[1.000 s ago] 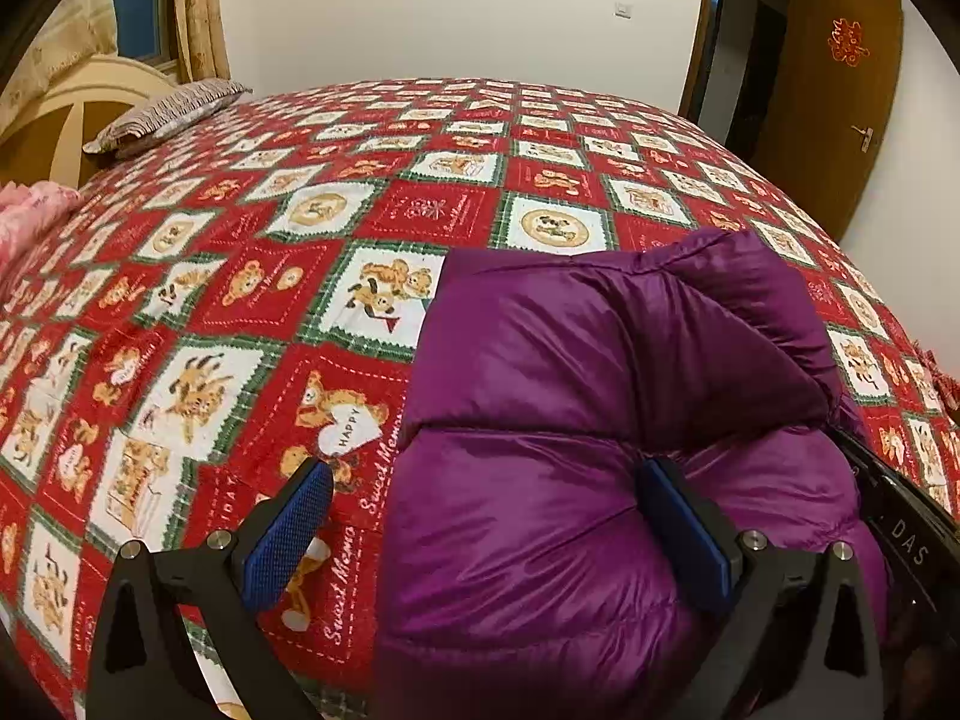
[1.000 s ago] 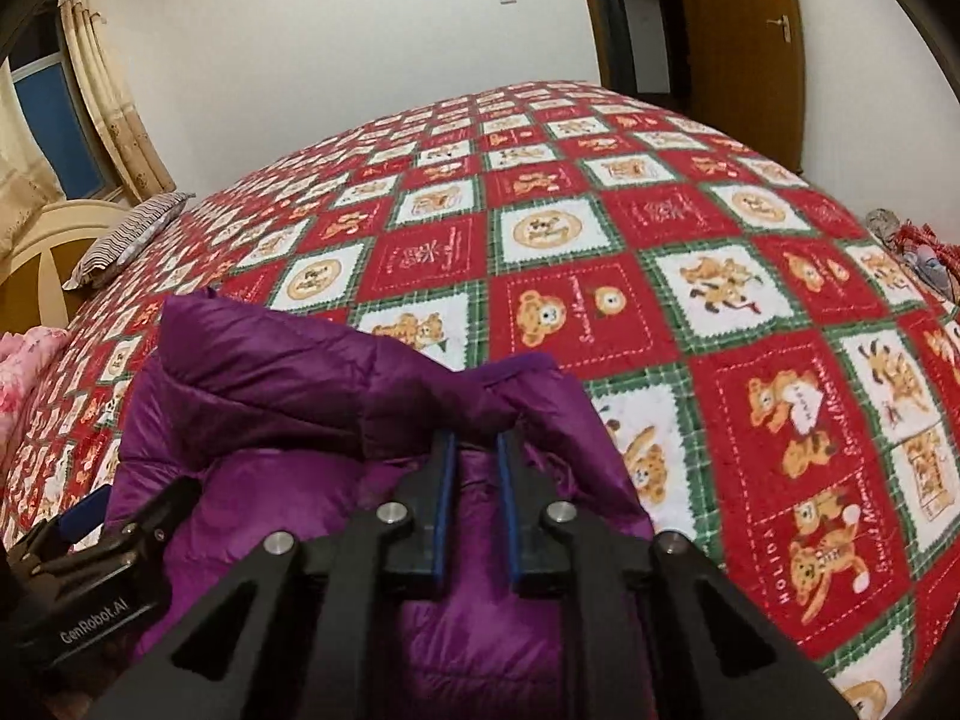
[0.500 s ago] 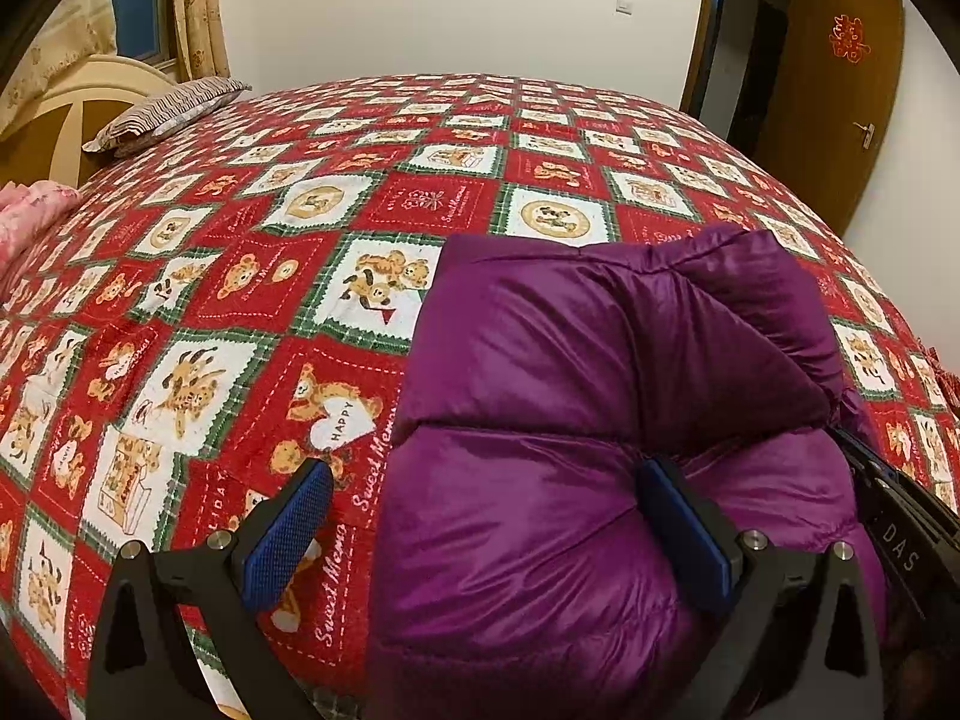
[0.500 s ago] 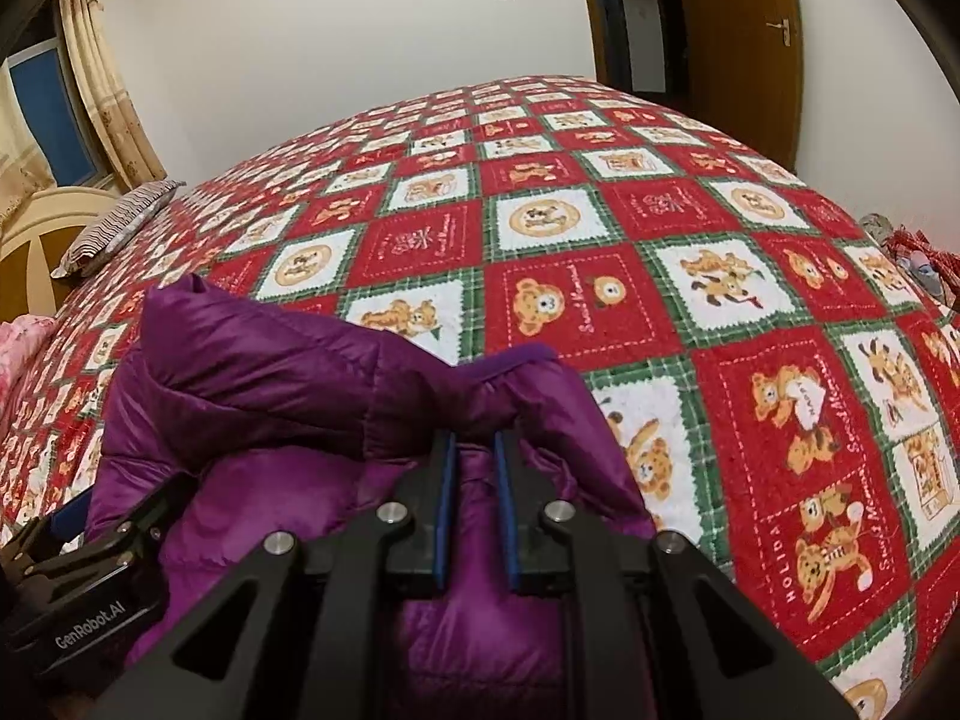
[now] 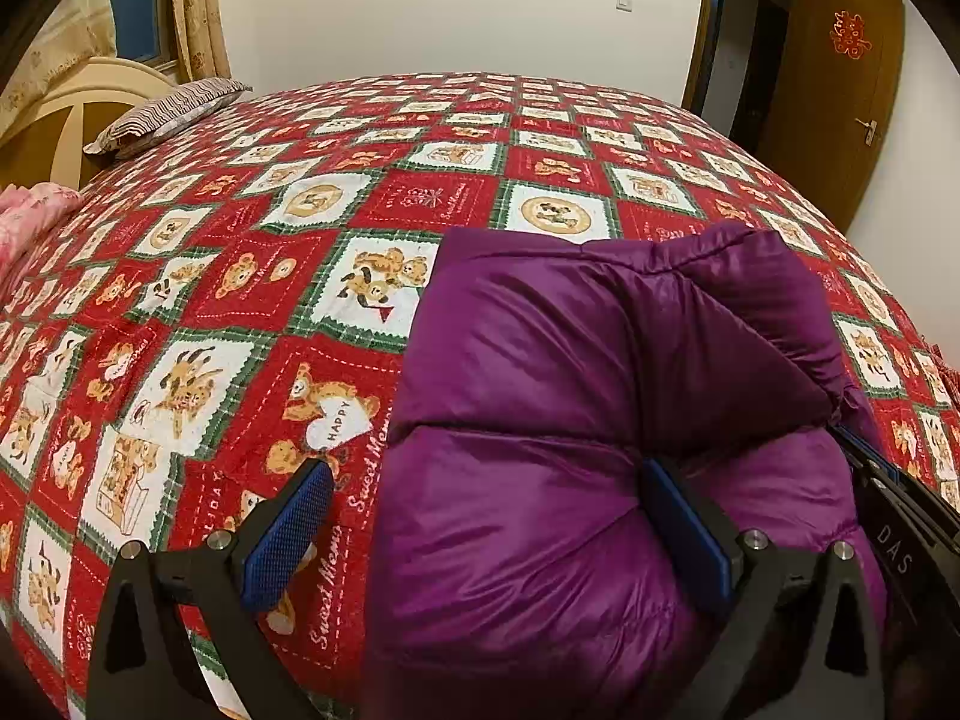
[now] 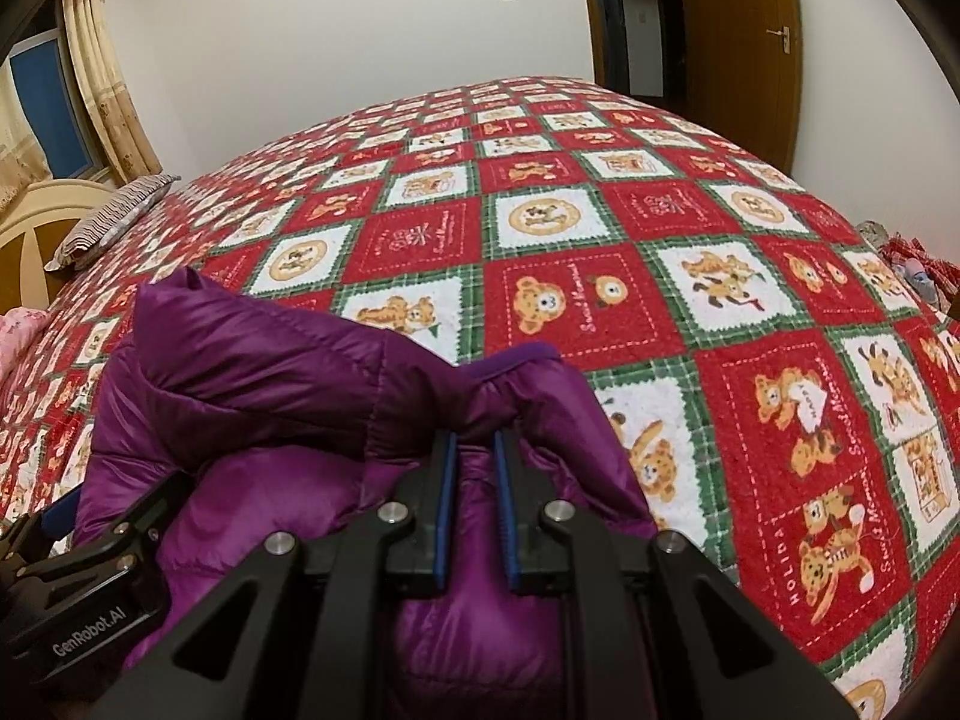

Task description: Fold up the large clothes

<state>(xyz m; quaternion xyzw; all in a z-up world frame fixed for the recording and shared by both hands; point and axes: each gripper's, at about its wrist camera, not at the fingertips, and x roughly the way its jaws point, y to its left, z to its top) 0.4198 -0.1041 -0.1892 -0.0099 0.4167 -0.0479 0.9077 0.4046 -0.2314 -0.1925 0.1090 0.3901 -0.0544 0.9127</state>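
Purple down jacket (image 5: 600,420) folded in bundle on near edge of teddy-bear quilt (image 5: 300,252), striped pillow (image 5: 168,114) well beyond it. Bundle sits slightly lower in both views than a second ago. Left gripper (image 5: 498,534) spread wide as before, right pad pressed into jacket, left pad over quilt. Right gripper (image 6: 474,480) stays clenched on jacket fold (image 6: 480,402).

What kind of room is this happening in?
Most likely a home bedroom. A large bed under a red teddy-bear quilt fills the view, with a striped pillow by the headboard, and a wooden door beyond.
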